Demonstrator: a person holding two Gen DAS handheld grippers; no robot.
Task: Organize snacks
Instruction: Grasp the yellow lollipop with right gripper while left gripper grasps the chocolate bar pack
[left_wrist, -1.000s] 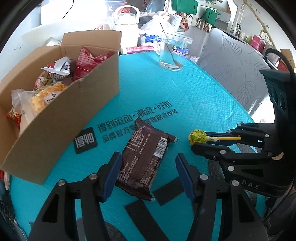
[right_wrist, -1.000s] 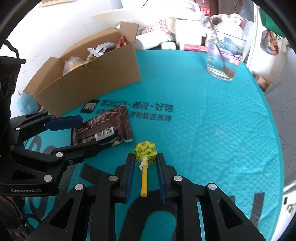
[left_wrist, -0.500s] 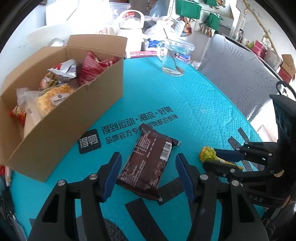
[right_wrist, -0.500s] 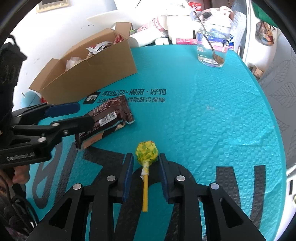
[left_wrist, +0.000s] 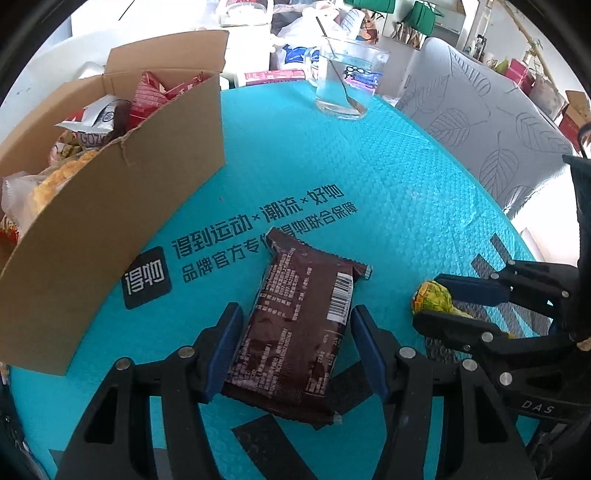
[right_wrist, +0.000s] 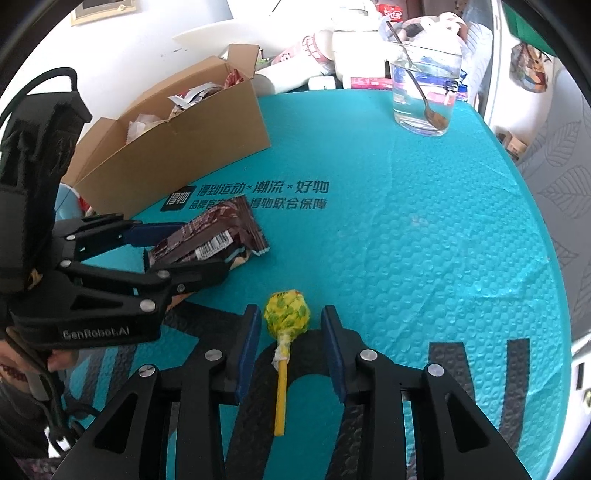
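On the teal mat, between the blue pads of the right gripper, lies a yellow-wrapped lollipop, its yellow stick pointing back toward the gripper's body. The jaws are opening, and there is a visible gap on each side of the candy head, so the pads do not press on it; the lollipop rests on the mat.

Just to the left, the left gripper straddles a dark brown snack packet that lies flat on the mat with its barcode up. Its jaws stand partly open. In the left wrist view the left pad looks to be at the packet's edge while the right pad shows a sliver of mat beside it; whether either pad truly presses on the wrapper I cannot tell. In the right wrist view a person's fingers show under that gripper's handle.

Beyond the packet, black Chinese lettering is printed on the mat. Behind it to the left sits an open cardboard box, already holding several snack bags, red, silver and yellow ones. Well apart, at the far edge of the mat, stands a clear glass with a spoon leaning inside.
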